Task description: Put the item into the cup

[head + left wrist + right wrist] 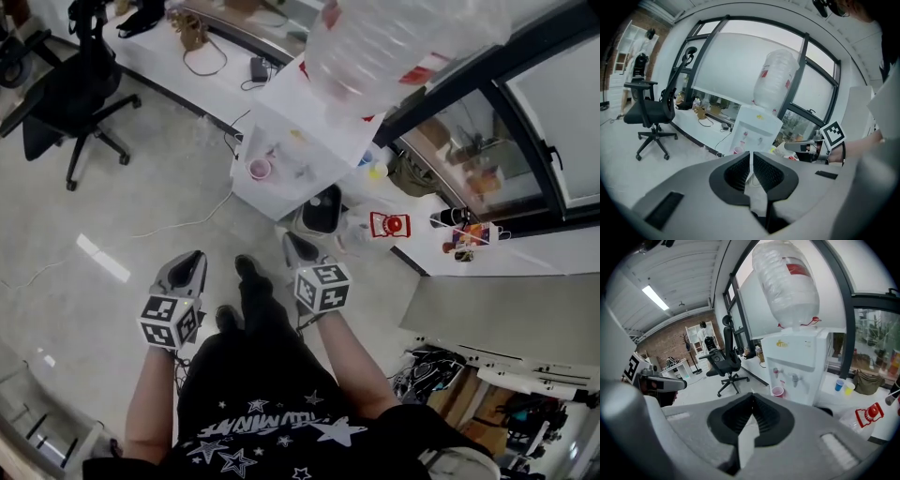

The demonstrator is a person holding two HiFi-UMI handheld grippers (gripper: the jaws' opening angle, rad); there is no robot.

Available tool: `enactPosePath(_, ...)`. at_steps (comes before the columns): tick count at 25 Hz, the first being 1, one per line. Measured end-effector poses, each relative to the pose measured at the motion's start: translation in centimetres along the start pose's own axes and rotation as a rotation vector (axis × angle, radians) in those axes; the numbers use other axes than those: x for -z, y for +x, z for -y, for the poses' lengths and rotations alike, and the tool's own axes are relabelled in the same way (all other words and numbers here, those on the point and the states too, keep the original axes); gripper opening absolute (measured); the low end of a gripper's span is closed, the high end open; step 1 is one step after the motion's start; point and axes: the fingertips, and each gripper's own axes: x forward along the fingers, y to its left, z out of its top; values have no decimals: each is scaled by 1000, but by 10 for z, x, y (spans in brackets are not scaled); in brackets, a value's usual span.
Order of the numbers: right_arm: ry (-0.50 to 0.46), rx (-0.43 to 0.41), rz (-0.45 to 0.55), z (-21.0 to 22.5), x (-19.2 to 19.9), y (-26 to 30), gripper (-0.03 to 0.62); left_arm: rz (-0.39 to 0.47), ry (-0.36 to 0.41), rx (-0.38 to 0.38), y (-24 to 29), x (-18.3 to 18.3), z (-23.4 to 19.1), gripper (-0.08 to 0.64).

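Head view, pink cup (260, 169) on water dispenser (286, 141)

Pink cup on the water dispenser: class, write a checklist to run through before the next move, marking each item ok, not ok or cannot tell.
1. Pink cup upright below the water dispenser taps: ok.
2. Left gripper holds an item: not ok; jaws together, nothing between.
3. Right gripper holds an item: not ok; jaws together, nothing between.
4. Item to go in found: cannot tell.
5. Cup empty: cannot tell.
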Motion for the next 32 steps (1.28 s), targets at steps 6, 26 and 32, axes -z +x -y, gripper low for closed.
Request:
enactPosePath(6, -13, -23, -31, 21, -8, 53, 2, -22, -14, -23, 42, -2, -15, 29)
enactPosePath(26, 62, -2, -31, 69, 20, 213, 2, -9, -56, -79, 167, 23, -115, 29)
enactPosePath(32, 59, 24, -19, 81, 26, 245, 2, -26, -98, -99, 199, 33, -140, 29)
